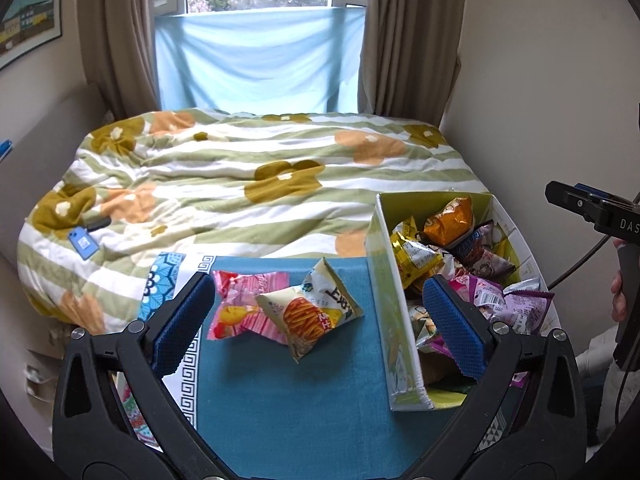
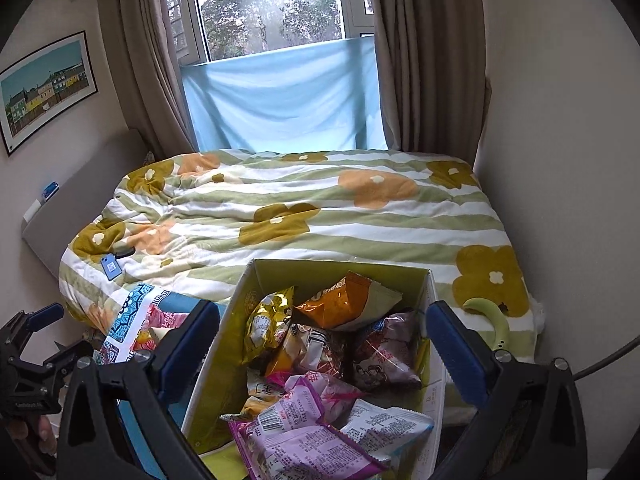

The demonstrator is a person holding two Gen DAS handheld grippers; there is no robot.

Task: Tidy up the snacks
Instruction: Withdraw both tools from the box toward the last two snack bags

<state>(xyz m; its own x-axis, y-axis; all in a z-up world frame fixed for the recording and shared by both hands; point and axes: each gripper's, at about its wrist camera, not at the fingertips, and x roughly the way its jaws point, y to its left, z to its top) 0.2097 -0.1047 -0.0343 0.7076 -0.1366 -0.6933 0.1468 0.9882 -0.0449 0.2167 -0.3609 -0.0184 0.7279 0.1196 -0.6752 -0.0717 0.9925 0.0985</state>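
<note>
**Box nearly full, two packets left on the cloth**

The box stands on the blue cloth at the bed's near edge and serves as the landmark. Inside it lies a heap of snack packets: one orange, one gold, some brown and several purple ones, at least eight in all, though the lower layers are hidden. Just beside the box, on its left, two packets are not yet sorted: a pink packet and a chip packet that overlaps it. So most of the job looks done, and these two remain.

The left gripper hangs above the cloth with its jaws spread and nothing between them, the two loose packets below. The right gripper hangs over the box, jaws at their widest, holding nothing
</note>
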